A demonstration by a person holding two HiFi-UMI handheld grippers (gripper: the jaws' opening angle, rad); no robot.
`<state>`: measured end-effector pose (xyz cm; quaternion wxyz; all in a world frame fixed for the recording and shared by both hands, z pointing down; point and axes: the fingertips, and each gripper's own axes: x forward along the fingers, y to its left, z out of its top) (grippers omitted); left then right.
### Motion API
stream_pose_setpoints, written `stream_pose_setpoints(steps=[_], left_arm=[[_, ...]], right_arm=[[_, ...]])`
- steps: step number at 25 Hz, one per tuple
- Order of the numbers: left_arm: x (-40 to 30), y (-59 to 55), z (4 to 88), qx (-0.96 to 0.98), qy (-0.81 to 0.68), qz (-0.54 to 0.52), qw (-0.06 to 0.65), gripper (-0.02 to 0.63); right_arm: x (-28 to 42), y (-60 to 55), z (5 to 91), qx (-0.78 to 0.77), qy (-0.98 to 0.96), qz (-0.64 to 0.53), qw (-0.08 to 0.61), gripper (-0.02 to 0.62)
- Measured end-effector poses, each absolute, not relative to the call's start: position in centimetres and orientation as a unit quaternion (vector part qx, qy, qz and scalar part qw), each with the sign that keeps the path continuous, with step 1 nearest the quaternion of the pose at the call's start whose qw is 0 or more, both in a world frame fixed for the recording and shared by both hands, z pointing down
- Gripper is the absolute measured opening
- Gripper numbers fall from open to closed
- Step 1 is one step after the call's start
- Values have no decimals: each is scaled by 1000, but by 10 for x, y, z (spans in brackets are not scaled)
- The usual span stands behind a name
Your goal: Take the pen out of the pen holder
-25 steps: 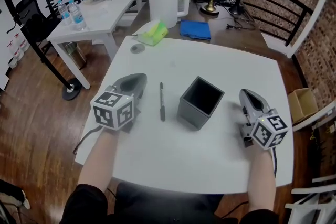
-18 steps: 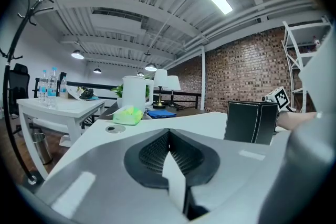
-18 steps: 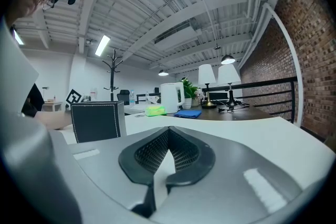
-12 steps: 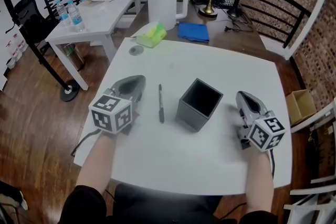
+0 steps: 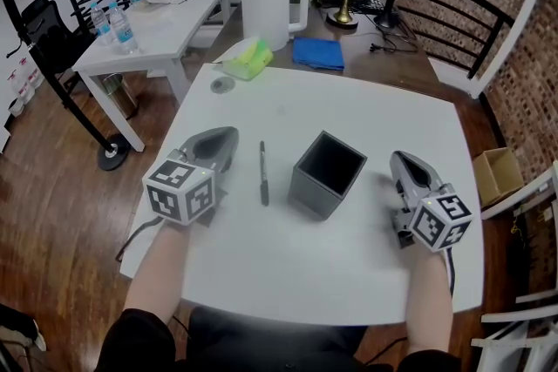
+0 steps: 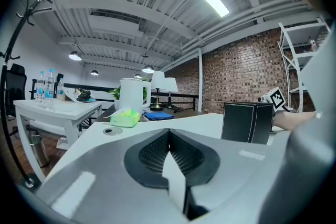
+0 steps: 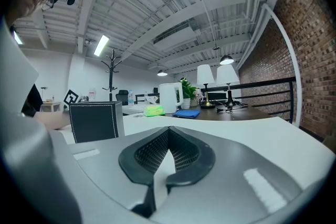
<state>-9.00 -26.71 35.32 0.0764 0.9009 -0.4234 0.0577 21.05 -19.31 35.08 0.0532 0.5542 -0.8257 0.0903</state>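
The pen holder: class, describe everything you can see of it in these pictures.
The pen holder is a square, open-topped box, dark grey outside, leather-like with pale stitching along its edges. Its inside looks dark and empty. It stands upright near the middle of the white table, turned corner-on to the person. Only the table touches it; the pen lies apart on its left.

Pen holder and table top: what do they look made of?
Pen holder: dark and matte, with pale stitching along its edges, so probably faux leather over stiff board. Table: smooth white top with a faint sheen, probably laminate or painted board; not certain.
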Motion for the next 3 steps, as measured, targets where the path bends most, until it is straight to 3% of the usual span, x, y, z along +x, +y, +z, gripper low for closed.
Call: stream_pose_setpoints(steps=[3], left_arm=[[-90,-267,354,901,-423,57,76,2]], right_arm=[[211,-193,352,554,-826,90,54,12]])
